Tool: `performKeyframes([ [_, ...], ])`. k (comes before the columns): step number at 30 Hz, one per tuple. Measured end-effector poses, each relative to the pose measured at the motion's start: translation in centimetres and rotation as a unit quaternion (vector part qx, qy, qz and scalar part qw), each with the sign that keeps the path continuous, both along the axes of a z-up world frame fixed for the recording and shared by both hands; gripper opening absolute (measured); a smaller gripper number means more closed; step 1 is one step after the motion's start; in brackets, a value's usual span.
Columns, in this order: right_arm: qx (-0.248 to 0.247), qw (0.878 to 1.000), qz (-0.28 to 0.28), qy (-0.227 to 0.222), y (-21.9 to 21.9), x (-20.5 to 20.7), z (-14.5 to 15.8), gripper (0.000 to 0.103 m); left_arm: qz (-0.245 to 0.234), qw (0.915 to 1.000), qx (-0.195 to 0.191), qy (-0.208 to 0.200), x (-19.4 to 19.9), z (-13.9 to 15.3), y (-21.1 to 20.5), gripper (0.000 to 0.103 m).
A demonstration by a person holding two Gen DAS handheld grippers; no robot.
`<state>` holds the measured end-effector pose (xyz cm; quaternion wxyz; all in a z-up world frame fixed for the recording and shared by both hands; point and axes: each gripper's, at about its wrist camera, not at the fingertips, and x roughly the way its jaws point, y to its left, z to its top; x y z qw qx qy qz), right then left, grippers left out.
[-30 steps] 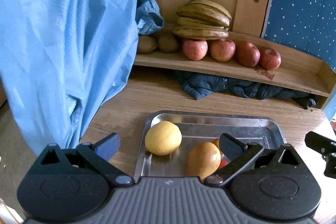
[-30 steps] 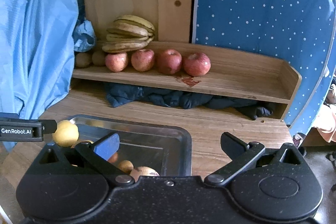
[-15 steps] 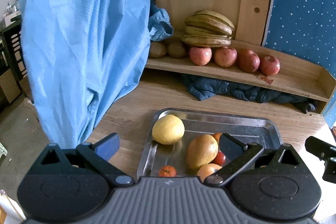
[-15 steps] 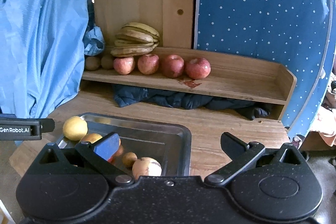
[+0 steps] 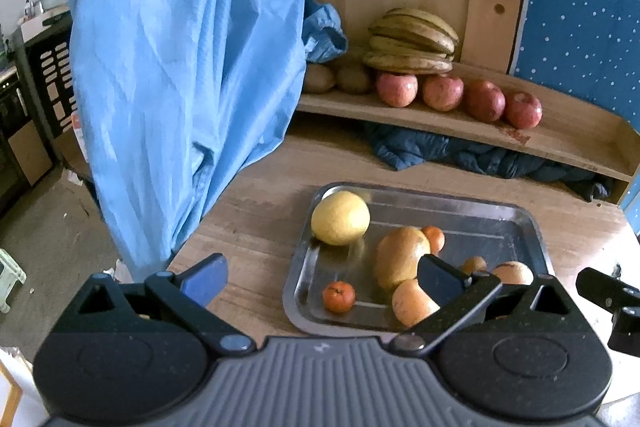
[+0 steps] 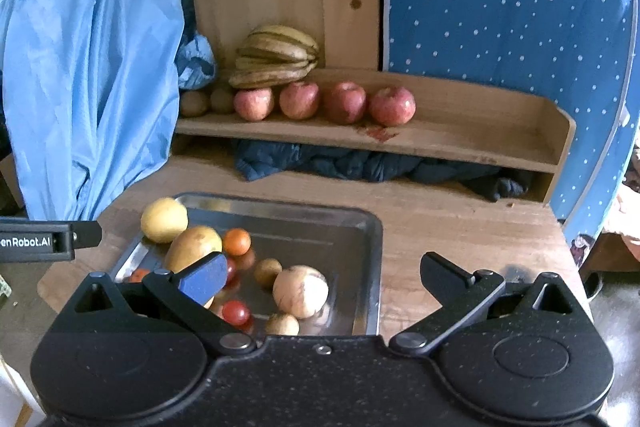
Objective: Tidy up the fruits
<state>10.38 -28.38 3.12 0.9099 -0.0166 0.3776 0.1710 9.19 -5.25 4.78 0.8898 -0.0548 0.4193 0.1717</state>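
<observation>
Both my grippers, left point(image 5: 320, 277) and right point(image 6: 322, 277), spread wide and empty over the tray point(image 6: 372, 227), which holds mixed loose fruit point(image 6: 301, 291) unsorted, while apples point(image 6: 344, 103) and bananas point(image 6: 276, 55) sit lined on the shelf point(image 6: 460, 139) beyond, so maybe half done.
</observation>
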Motion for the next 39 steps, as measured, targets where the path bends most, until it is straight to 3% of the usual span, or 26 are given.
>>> performKeyframes([
  [14, -0.022, 1.000, 0.001, 0.005, 2.1, -1.6, -0.2, 0.102, 0.004, 0.9999, -0.012, 0.006, -1.8, -0.6, 2.4, 0.103],
  [39, -0.031, 0.996, -0.073, -0.037, 5.9, -10.1, 2.7, 0.102, -0.069, 0.9966, -0.027, -0.036, -8.0, 0.9, 5.9, 0.103],
])
